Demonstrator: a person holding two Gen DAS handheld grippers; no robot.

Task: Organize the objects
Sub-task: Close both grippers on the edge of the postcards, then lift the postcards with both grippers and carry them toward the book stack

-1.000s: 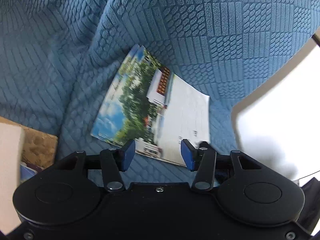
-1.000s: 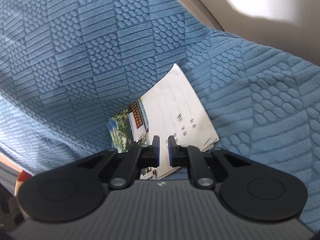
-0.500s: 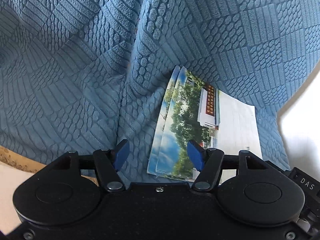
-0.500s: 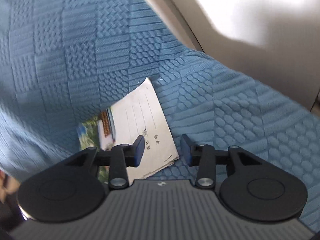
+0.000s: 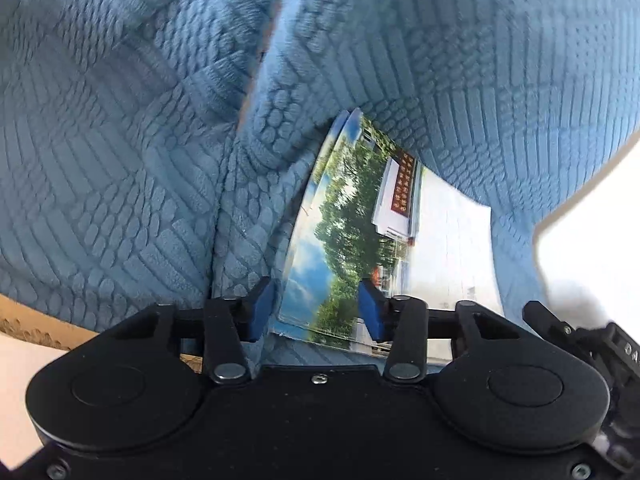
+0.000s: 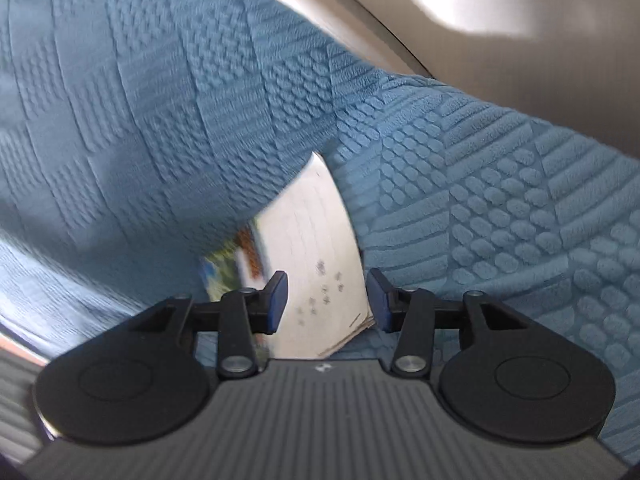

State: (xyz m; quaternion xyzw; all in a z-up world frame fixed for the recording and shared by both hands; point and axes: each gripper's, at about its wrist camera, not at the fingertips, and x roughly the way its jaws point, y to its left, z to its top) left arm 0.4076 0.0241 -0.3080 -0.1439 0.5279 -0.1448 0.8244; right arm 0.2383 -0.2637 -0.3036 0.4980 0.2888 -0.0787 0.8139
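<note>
Two grippers flank our booklets: left gripper closing around their corner, unpinched, right gripper opening, releasing them for handover.

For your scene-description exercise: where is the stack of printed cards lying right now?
The stack of printed cards lies on the blue textured cover, tucked under a fold, just ahead of both grippers in each wrist view.

You see a small stack of postcards lying flat at centre-right of the frame (top one a tree-and-building photo), far edge tucked under blue fabric.
</note>
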